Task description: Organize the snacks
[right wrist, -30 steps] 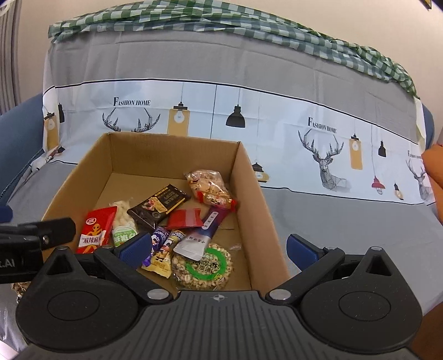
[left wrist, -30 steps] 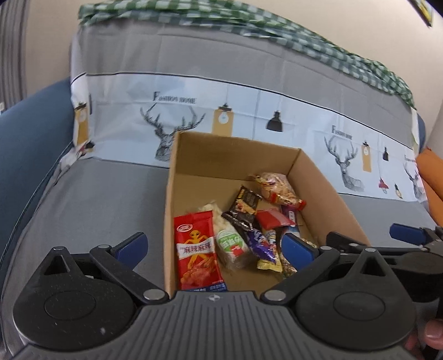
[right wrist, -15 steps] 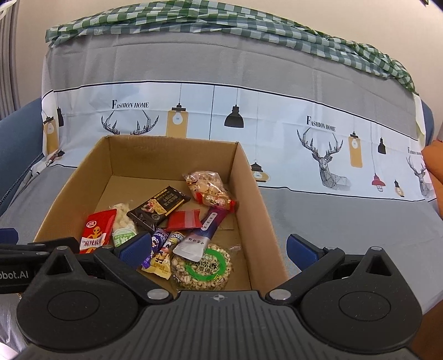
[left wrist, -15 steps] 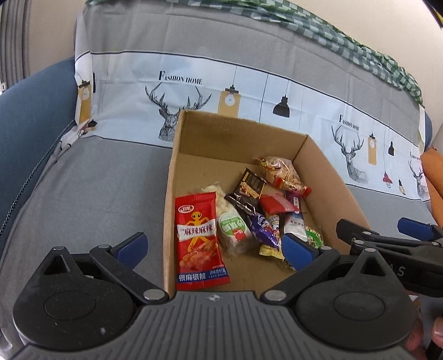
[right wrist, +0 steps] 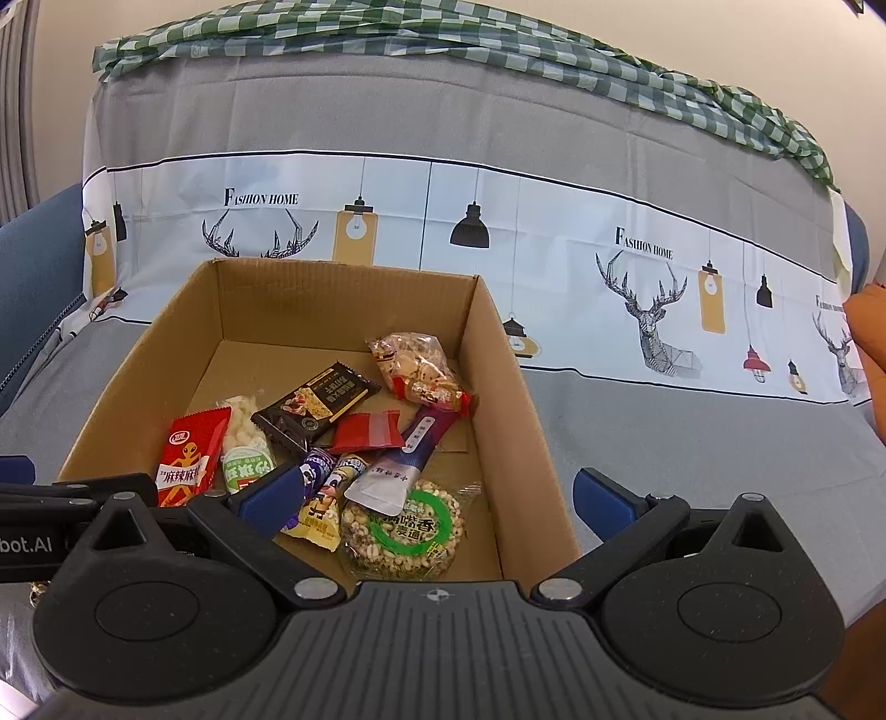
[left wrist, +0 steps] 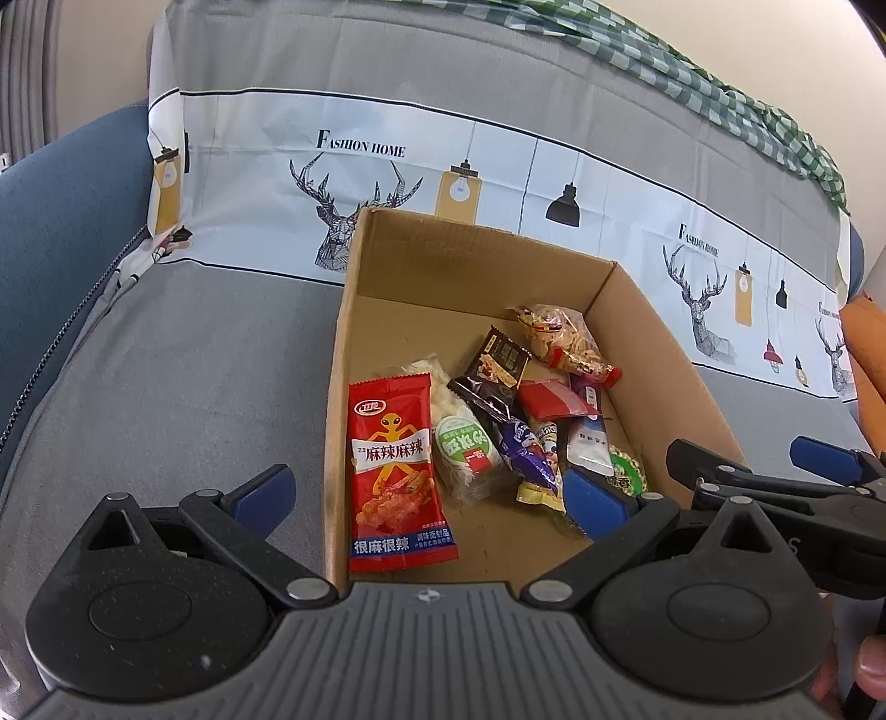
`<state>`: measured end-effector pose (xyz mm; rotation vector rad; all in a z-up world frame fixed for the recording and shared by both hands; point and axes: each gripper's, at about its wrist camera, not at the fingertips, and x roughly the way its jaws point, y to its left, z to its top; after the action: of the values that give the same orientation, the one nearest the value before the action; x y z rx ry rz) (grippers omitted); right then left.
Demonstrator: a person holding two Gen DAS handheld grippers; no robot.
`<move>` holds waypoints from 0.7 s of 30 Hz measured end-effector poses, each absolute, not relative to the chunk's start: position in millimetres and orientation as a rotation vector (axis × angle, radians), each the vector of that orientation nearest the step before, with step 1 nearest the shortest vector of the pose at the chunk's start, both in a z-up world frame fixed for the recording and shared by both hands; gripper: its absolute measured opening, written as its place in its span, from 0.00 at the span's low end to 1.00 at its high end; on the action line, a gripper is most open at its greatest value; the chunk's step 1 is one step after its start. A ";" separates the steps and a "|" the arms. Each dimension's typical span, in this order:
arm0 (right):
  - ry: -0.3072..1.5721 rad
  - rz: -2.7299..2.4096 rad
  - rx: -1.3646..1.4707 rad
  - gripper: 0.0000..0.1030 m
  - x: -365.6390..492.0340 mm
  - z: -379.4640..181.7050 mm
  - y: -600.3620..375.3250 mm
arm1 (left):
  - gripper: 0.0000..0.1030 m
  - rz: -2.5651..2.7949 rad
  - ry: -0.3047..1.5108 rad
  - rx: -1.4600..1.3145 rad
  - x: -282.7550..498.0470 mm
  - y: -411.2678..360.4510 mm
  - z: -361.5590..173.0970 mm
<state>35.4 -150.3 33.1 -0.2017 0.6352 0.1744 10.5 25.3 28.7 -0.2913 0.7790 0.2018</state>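
An open cardboard box sits on the grey sofa seat and holds several snack packets. Among them are a red spicy-strip packet, a green-label rice cake, a dark chocolate bar, a round puffed-grain cake and a clear bag of crackers. My left gripper is open and empty over the box's near left corner. My right gripper is open and empty over the box's near right wall; it also shows in the left wrist view.
The sofa back wears a grey and white cover with deer and lamp prints. A green checked cloth lies along its top. A blue armrest is at the left, an orange cushion at the right.
Both grippers have drawn back and up a little from the box, so more of its inside shows. Both stay open and empty. The snacks have not moved.
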 end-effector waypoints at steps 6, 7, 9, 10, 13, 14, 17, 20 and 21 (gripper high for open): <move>0.640 0.172 -0.202 0.99 35.6 32.2 -149.8 | 0.99 0.201 0.780 -0.290 10.7 24.3 27.8; 0.641 0.172 -0.202 0.99 35.6 32.1 -149.7 | 0.99 0.200 0.780 -0.291 10.7 24.0 27.6; 0.642 0.172 -0.203 0.99 36.4 31.6 -150.2 | 0.99 0.199 0.780 -0.290 11.1 23.0 27.7; 0.643 0.172 -0.203 0.99 36.3 31.7 -150.1 | 0.99 0.199 0.779 -0.289 11.1 22.8 27.6; 0.643 0.171 -0.203 0.99 36.6 31.7 -150.3 | 0.99 0.198 0.780 -0.288 11.2 22.6 27.2; 0.644 0.172 -0.203 0.99 36.6 31.8 -150.3 | 1.00 0.198 0.780 -0.287 11.3 22.5 27.0; 0.645 0.172 -0.204 0.99 37.0 31.1 -150.7 | 0.99 0.198 0.784 -0.292 11.5 21.7 26.4; 0.646 0.172 -0.204 0.99 37.3 30.8 -151.4 | 0.99 0.198 0.784 -0.291 11.5 21.4 25.7; 0.648 0.172 -0.203 0.99 37.5 30.6 -151.5 | 0.99 0.197 0.784 -0.292 11.5 21.3 25.6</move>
<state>37.5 -151.5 30.6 -0.2034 0.6475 0.1720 11.5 21.3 25.6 -0.2922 0.7842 0.1966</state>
